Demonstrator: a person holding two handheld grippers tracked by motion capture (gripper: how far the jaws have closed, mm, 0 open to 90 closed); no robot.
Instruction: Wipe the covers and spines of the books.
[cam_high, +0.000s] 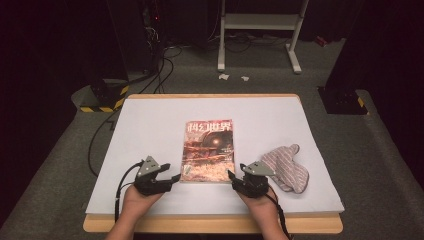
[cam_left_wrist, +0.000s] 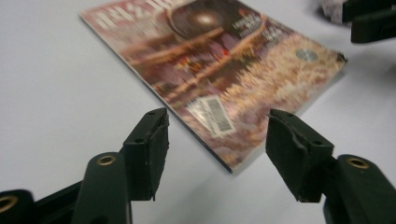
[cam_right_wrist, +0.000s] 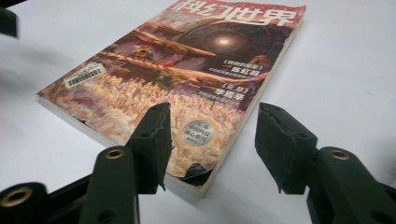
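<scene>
The left gripper (cam_high: 176, 178) is hovering released at the near left corner of the magazine (cam_high: 209, 150). The magazine is lying flat mid-table (cam_high: 150, 120), looking light, floppy and glossy, best pinched at an edge. The right gripper (cam_high: 231, 175) is waiting at its near right corner, jaws apart and holding nothing, with the striped oven mitt (cam_high: 289, 167) lying farther right.

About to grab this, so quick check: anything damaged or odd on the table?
Yes: the magazine has a torn, curled near corner, just ahead of the right tongs. Otherwise it lies flat and closed; the striped mitt lies apart.
</scene>
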